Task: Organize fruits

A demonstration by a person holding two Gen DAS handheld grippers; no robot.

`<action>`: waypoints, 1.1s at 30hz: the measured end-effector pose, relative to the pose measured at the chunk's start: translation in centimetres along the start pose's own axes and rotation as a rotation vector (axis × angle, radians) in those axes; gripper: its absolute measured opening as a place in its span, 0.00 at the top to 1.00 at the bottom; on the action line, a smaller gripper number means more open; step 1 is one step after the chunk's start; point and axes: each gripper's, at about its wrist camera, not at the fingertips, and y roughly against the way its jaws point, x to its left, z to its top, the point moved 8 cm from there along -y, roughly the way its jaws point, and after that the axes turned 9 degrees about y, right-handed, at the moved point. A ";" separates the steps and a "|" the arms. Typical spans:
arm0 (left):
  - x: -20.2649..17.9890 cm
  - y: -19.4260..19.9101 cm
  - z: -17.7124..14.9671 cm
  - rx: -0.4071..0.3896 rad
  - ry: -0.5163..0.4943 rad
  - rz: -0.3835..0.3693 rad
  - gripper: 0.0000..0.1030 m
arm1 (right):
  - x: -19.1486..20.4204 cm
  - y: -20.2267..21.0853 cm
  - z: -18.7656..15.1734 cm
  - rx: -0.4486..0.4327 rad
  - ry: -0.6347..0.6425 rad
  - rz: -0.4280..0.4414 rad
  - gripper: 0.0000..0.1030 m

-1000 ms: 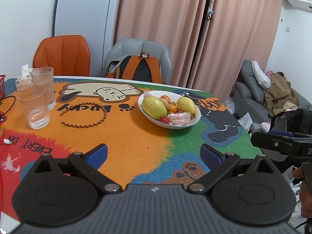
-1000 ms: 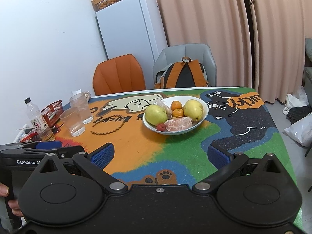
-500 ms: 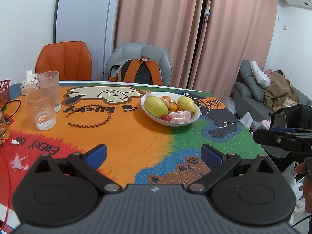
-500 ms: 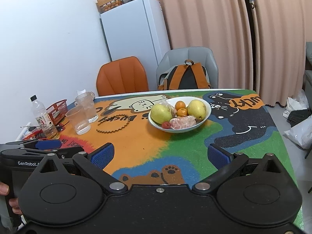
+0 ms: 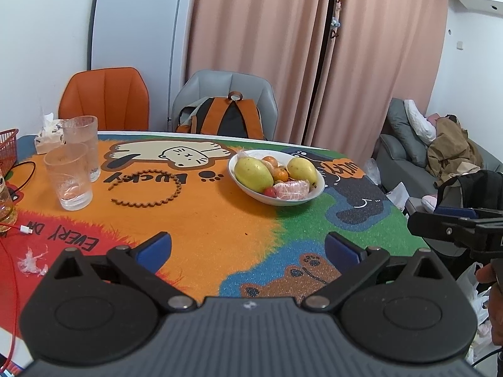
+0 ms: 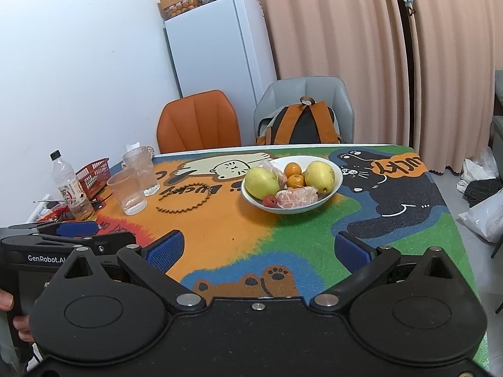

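While I hold both tools low over the near edge of the counter (image 6: 257, 229), my left tool (image 5: 248, 248) has its blue-padded fingers (image 5: 154, 246) spread wide apart with nothing between them, hovering above the colourful cartoon-animal mat (image 5: 220, 220). My right tool (image 6: 257, 251) sits the same way, pads well apart and gripping nothing, just beside the left one.

Moving out across the mat, there is a brown wavy-edged ring (image 6: 184, 199) lying flat on the orange patch, and to its left two clear ribbed plastic cups (image 5: 70, 177) standing upright, one just in front of the other. Beside them I see a clear plastic bottle with a black cap (image 6: 67, 185) and a red mesh basket (image 6: 94, 176), with a red cable (image 5: 15, 229) trailing by the counter's left edge.

Past the middle of the counter sits the white oval ceramic bowl (image 6: 336, 182), and all the fruit is in it: two big yellow-green mangoes (image 6: 261, 178) at either side, small orange tangerines (image 6: 294, 172) between them, a small red fruit (image 6: 269, 201) at the front rim, and a peeled citrus in clear wrap (image 6: 295, 197) touching it.

Further back, an orange chair (image 6: 198, 122) and a grey chair (image 6: 342, 94) carrying an orange-and-black backpack (image 6: 301, 125), then a white fridge (image 6: 220, 50) and pink curtains (image 6: 345, 31).
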 end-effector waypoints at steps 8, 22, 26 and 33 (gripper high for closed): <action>-0.2 -0.1 0.0 0.002 -0.008 0.003 0.00 | -0.2 0.1 -0.2 0.000 -0.008 0.001 0.00; 0.0 -0.1 0.1 0.001 -0.002 0.004 0.00 | 0.0 0.0 -0.1 0.000 -0.006 -0.001 0.00; -0.1 -0.1 0.1 -0.001 -0.001 0.004 0.00 | 0.0 0.0 -0.1 0.001 -0.005 -0.001 0.00; -0.1 -0.1 0.1 -0.002 -0.002 0.005 0.00 | -0.1 0.1 0.0 -0.002 -0.002 -0.001 0.00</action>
